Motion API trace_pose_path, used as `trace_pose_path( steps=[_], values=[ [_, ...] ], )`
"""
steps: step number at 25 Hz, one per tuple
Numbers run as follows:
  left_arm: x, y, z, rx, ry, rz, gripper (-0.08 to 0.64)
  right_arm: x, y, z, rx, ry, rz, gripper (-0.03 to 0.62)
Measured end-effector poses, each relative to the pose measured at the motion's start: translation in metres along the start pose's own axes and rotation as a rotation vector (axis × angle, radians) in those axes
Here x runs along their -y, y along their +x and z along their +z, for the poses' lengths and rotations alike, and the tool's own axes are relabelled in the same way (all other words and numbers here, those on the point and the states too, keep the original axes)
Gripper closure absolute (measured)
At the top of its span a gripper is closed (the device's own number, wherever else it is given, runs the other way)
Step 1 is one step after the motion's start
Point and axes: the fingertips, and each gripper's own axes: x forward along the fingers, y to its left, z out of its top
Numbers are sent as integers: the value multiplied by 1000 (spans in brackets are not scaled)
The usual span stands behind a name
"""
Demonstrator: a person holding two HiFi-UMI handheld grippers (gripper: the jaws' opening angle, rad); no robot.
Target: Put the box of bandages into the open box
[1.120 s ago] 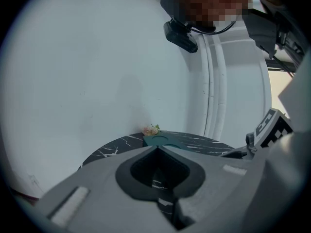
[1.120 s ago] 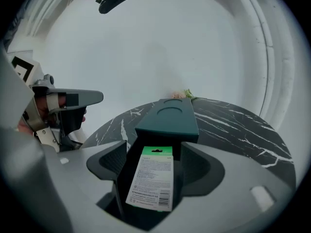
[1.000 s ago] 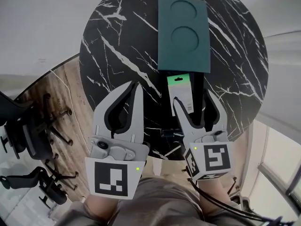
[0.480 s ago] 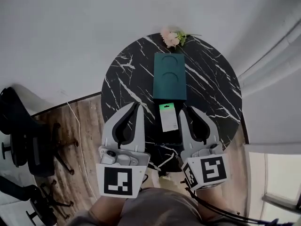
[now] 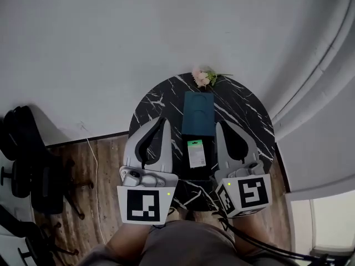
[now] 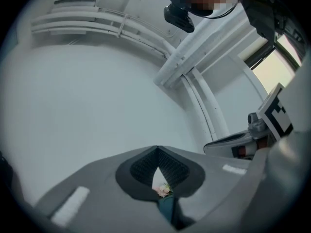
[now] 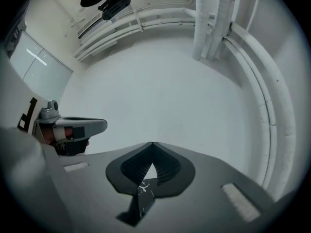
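The box of bandages (image 5: 195, 153), white with a green top, lies flat on the round black marble table (image 5: 244, 110). Just beyond it lies a dark green box (image 5: 197, 113) with two round recesses. My left gripper (image 5: 160, 121) hovers to the left of the bandage box and my right gripper (image 5: 223, 124) to its right, both shut on nothing. In the left gripper view the jaw tips (image 6: 155, 147) meet, and pink flowers (image 6: 163, 190) and the green box (image 6: 167, 208) show through the gap. The right gripper view shows tips (image 7: 152, 142) touching over marble (image 7: 145, 191).
Pink flowers (image 5: 203, 76) lie at the table's far edge by the white wall. Black office chairs (image 5: 28, 165) stand on the wooden floor at left, with a thin cable (image 5: 91, 159) nearby. White pipes (image 5: 310, 71) curve along the wall at right.
The head view has pulled up and back, so the table looks much smaller. Both grippers stay shut near my body. The bandage box and green box have not moved on the table.
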Motion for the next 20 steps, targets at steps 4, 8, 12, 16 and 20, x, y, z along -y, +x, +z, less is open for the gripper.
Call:
trace_pose_path(
  steps=[4,8,12,16,20],
  values=[
    [-1,0,9,17,17,9,560,3,1,13,33,-9,5,566],
    [0,0,17,37,22,8,560,1,1,21,50,-18,12,566],
    [1,1,19,36,28,4,560,1,1,24,58,-20,15,566],
    [-1,2,18,33,23,2,560,-1,3,25,55,-17,18,566],
    [0,1,16,27,23,-3,560,-2,2,23,54,-14,18,566]
  ],
)
